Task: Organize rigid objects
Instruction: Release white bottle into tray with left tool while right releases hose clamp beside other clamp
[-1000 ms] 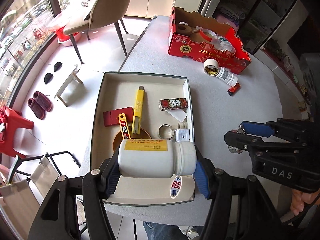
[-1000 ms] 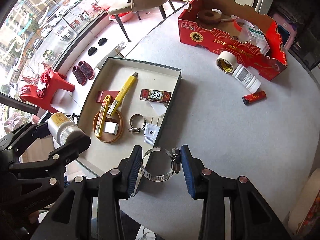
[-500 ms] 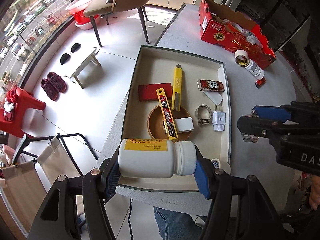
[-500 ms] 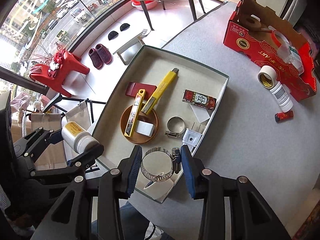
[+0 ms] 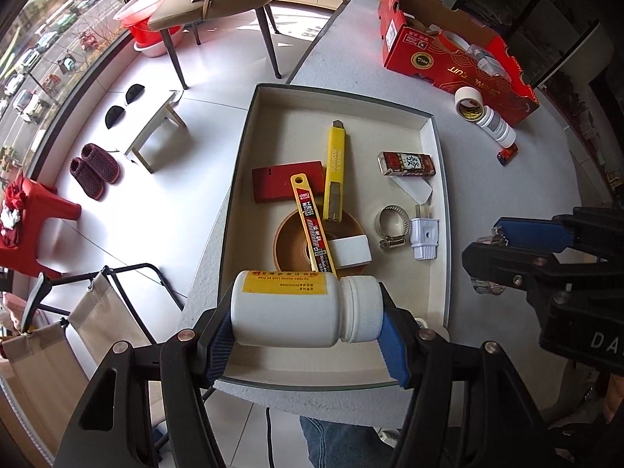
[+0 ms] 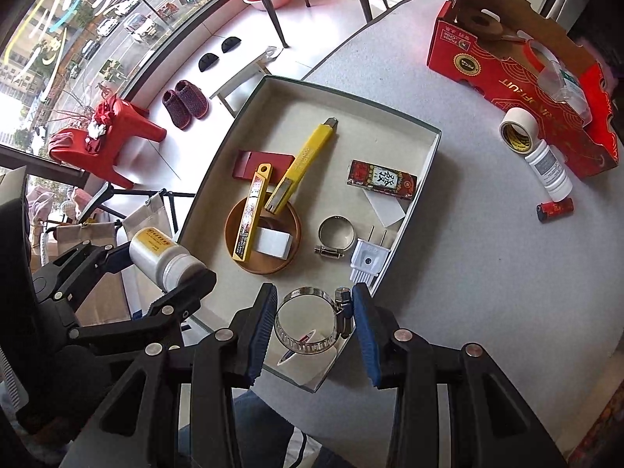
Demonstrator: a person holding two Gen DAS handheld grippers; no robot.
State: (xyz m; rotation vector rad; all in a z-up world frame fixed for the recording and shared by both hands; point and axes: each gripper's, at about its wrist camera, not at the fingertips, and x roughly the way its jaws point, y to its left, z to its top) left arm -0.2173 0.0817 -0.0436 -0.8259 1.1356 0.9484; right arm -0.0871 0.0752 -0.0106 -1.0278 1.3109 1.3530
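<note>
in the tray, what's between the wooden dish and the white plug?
A metal hose clamp lies on the tray floor between the wooden dish and the white plug; clearest in the right wrist view.

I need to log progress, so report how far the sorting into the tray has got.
Done: the tray already holds a yellow knife, blade case, red card, small clamp and plug. In hand: the left tool grips a white bottle, the right tool a hose clamp. Left: a tape roll, small bottle and red lighter outside.
</note>
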